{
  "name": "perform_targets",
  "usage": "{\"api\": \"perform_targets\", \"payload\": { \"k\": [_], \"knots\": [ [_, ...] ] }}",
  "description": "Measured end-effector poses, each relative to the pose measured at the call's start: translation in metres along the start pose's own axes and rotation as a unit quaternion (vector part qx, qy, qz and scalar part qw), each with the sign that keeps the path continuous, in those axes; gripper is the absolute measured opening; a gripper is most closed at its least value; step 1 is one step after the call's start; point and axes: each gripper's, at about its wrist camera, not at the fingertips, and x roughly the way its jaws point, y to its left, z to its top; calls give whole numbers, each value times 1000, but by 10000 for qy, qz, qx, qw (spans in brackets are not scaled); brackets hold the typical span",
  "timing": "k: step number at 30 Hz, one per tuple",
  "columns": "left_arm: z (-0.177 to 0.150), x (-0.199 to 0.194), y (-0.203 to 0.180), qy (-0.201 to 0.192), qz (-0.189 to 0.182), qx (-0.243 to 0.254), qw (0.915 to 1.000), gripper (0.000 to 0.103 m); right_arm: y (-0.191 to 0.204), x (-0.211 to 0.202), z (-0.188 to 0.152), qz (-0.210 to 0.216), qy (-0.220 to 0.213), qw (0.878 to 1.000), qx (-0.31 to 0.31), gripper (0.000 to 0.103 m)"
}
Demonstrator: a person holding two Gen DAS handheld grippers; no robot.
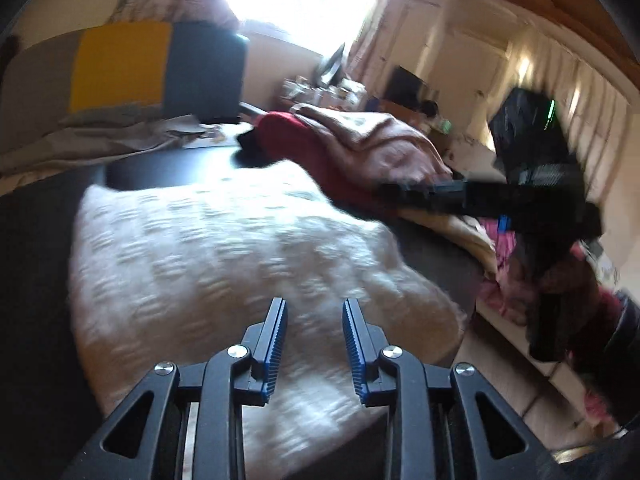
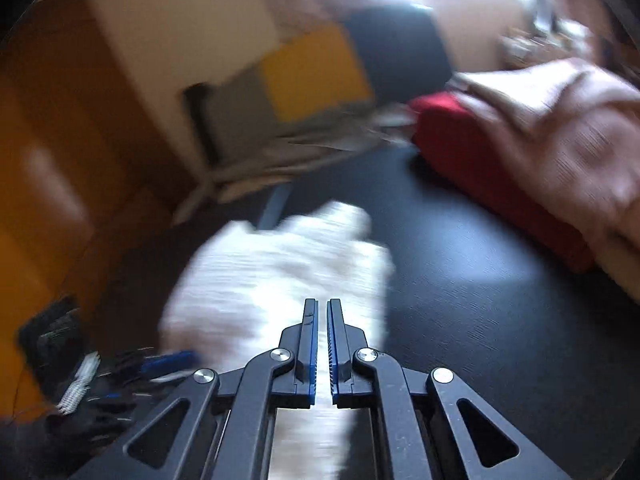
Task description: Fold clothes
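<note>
Honestly, mid-fold probably: left gripper [image 1: 314, 312] fingers were parted, empty, over the white knit [image 1: 224, 248]; right gripper [image 2: 322, 312] fingers nearly closed, grip unclear.

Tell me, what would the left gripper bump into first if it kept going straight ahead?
Most likely the white knitted cloth. The left gripper points across it with open jaws, and the cloth fills the way ahead. How far off is hard to judge.

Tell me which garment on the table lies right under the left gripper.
The white textured knit garment, spread flat on the black table beneath the left gripper; the red and pink garments sit piled farther back.
</note>
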Motion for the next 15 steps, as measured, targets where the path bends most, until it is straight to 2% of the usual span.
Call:
{"api": "perform_targets", "payload": {
  "k": [2,5,7,8,10,13,15],
  "knots": [
    [-2,8,-9,126,-23,143,9998,28,25,7,2,380,148,9985,-357,5],
    [-10,12,-18,194,-43,254,9995,28,49,34,-5,508,626,9944,-677,5],
    [-21,24,-20,473,89,330,9983,29,45,59,-20,152,1204,9898,-748,5],
    [-25,29,-18,569,83,269,9980,29,36,69,-31,-26,1371,9875,-776,0],
    [-27,30,-18,535,52,171,9984,29,17,76,-52,-153,1330,9883,-735,0],
    [-25,30,-21,567,59,155,9983,29,-1,65,-65,131,914,9956,-145,0],
    [-20,24,-18,553,-18,53,9985,29,1,60,-62,133,850,9963,-83,0]
  ]
}}
